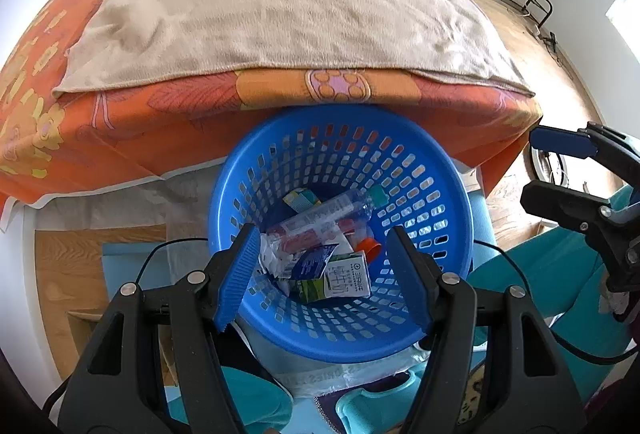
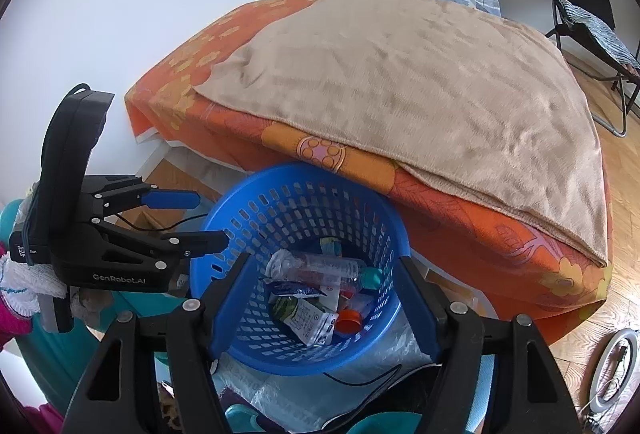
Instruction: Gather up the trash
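both claws, left gripper (image 1: 320, 258) and right gripper (image 2: 322, 286), hang spread and empty over the blue basket (image 1: 452, 218); trash, including a milk carton (image 1: 340, 276), lies inside at 6 o'clock of the bed (image 1: 280, 5). likely drop done; next needs finding more trash.

Both wrist views close above blue basket (image 1: 340, 169) (image 2: 304, 201), angled down, facing bed (image 1: 280, 1) (image 2: 400, 73). Left view squarer; right view from farther right. Shared: basket, bed.
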`<state>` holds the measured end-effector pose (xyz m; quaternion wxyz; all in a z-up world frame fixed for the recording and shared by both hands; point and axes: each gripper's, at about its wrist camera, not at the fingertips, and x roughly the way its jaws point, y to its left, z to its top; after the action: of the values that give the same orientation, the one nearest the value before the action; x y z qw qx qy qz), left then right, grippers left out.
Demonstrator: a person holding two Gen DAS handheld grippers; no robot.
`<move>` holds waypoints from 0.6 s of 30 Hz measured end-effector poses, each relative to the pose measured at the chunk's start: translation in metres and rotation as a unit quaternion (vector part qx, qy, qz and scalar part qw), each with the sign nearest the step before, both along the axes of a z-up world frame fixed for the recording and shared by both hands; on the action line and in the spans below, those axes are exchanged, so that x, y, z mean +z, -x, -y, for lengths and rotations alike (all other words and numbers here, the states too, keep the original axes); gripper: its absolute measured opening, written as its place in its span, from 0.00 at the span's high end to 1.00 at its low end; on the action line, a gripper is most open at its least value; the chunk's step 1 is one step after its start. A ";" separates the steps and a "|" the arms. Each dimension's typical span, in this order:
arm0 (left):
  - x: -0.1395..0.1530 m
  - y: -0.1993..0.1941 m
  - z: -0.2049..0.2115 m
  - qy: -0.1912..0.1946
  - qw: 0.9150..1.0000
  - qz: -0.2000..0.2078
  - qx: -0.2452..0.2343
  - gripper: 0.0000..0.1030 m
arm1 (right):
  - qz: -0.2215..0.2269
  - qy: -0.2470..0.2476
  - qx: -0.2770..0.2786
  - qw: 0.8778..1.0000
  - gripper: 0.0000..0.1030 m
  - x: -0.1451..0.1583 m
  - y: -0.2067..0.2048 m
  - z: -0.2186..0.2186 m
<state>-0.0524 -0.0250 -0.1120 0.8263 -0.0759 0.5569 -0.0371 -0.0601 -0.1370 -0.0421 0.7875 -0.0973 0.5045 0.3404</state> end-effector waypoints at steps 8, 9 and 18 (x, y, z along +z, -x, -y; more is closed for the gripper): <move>0.028 -0.006 -0.001 0.005 0.999 0.033 0.001 0.35 | 0.010 -0.015 -0.013 1.000 0.26 0.015 -0.007 0.005; 0.033 -0.008 -0.001 0.005 0.999 0.038 0.002 0.34 | 0.011 -0.018 -0.015 1.000 0.26 0.018 -0.008 0.006; 0.078 -0.031 -0.007 0.008 0.996 0.094 0.004 0.34 | 0.053 -0.037 -0.029 0.997 0.20 0.056 -0.023 0.012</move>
<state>-0.0213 -0.0181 -0.0336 0.8746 -0.0806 0.4761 -0.0450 -0.0368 -0.1489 0.0139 0.8256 -0.0711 0.4519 0.3304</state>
